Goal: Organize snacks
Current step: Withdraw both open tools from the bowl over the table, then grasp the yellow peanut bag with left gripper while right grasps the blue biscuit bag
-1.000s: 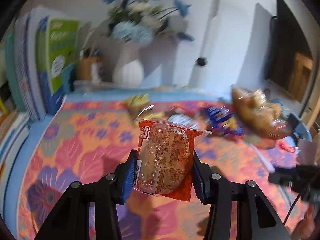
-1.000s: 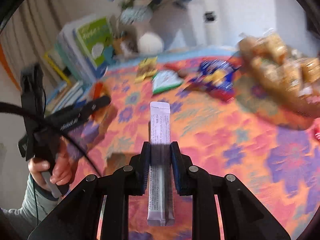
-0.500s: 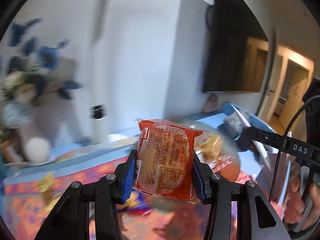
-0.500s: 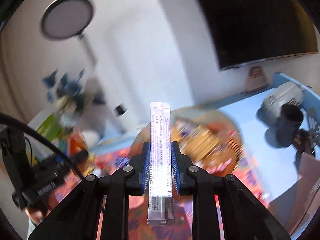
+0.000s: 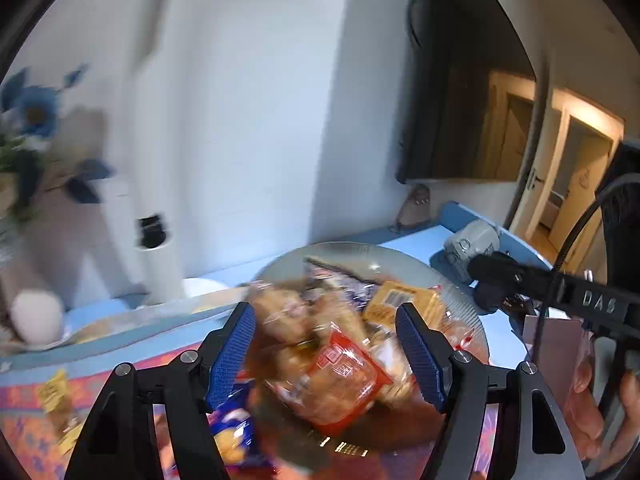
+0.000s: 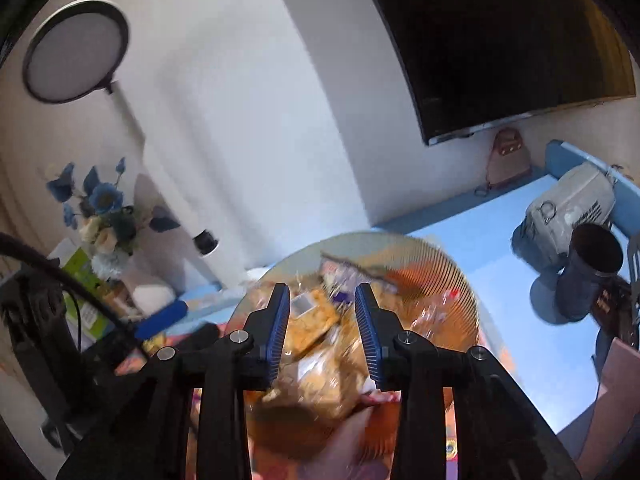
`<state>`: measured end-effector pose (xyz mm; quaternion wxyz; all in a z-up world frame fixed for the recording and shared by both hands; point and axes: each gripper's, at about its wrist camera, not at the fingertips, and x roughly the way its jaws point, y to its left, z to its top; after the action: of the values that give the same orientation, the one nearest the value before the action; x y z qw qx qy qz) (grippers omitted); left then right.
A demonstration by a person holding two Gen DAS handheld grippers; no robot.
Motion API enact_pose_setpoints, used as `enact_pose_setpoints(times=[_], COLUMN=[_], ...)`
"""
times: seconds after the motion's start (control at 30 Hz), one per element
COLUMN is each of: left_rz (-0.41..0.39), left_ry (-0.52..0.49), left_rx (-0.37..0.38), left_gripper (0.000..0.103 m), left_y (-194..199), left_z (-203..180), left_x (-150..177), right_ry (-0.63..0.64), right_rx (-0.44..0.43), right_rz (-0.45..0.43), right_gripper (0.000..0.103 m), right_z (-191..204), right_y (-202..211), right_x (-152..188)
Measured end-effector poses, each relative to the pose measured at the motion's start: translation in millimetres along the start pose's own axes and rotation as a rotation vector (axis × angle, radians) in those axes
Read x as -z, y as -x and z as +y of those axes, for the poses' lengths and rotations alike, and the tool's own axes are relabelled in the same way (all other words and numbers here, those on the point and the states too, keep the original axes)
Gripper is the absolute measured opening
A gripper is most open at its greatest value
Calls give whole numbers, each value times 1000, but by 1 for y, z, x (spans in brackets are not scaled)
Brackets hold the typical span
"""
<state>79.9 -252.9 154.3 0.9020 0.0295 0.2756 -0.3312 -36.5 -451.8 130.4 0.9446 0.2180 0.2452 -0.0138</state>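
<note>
Snacks piled high in glass bowl (image 5: 460, 304), on flowery cloth (image 5: 36, 396) by blue table part. Orange-red packet (image 5: 340, 384) on top of pile, tilted, right btw left gripper (image 5: 326, 356) pads but not touching them. Left gripper jaws wide apart, nothing held. Right gripper (image 6: 322, 330) jaws apart too, nothing btw them, hanging over same bowl. No long stick packet seen for sure in blurry pile, so can't tell where it sits.

What could go wrong:
- Pile heaped up, so orange-red packet may slide off rim and land on cloth. Cause: slippery wrappers, tilted packet, no flat spot.
- Both grippers close over one bowl; could bump each other or knock rim. Bowl looks like glass, so a hard knock = bad.
- Blue packet (image 5: 236, 436) just outside bowl, near left finger; a low swing could push it away.

Views differ:
- Left wrist view shows right gripper's black arm w/ "DAS" on it and person's fingers at far right, plus open doorway. Not in other view.
- Right wrist view shows round lamp on pole (image 6: 76, 52), dark cup (image 6: 592, 268) and grey bag (image 6: 568, 208) on blue table, blue flowers (image 6: 100, 200). Shows ribbed lines on bowl wall more clearly.
</note>
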Motion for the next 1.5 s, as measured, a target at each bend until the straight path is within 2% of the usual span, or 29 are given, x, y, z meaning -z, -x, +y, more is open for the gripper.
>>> enact_pose_setpoints(times=[0.17, 0.4, 0.5, 0.63, 0.77, 0.83, 0.9, 0.93, 0.97, 1.03, 1.17, 1.33, 1.5], left_rz=[-38, -99, -138, -110, -47, -23, 92, 105, 96, 100, 104, 107, 102], left_ry=[66, 180, 256, 323, 337, 347, 399, 390, 375, 340, 286, 317, 421], left_rx=[-62, -227, -318, -421, -426, -388, -409, -391, -385, -403, -418, -432, -345], left_gripper=[71, 75, 75, 75, 75, 75, 75, 75, 76, 83, 86, 87, 87], left_y=[71, 170, 195, 191, 163, 148, 129, 125, 126, 123, 121, 124, 128], left_z=[43, 111, 138, 173, 189, 195, 203, 202, 198, 190, 179, 187, 205], left_x=[18, 61, 92, 135, 166, 183, 193, 192, 191, 188, 186, 187, 191], right_ry=[67, 220, 264, 307, 328, 370, 335, 323, 302, 296, 380, 449, 430], right_rx=[-56, -199, -210, -198, -161, -55, 12, 10, 9, 19, 31, 63, 83], right_rz=[21, 66, 68, 127, 166, 91, 98, 88, 69, 34, 28, 61, 57], right_gripper=[34, 34, 34, 34, 34, 34, 39, 43, 66, 93, 96, 98, 102], right_z=[39, 131, 159, 178, 175, 171, 164, 163, 159, 157, 171, 185, 181], right_y=[19, 33, 25, -9, -48, -56, -61, -59, -55, -48, -45, -55, -54], right_x=[22, 62, 88, 133, 165, 182, 184, 182, 182, 180, 186, 191, 189])
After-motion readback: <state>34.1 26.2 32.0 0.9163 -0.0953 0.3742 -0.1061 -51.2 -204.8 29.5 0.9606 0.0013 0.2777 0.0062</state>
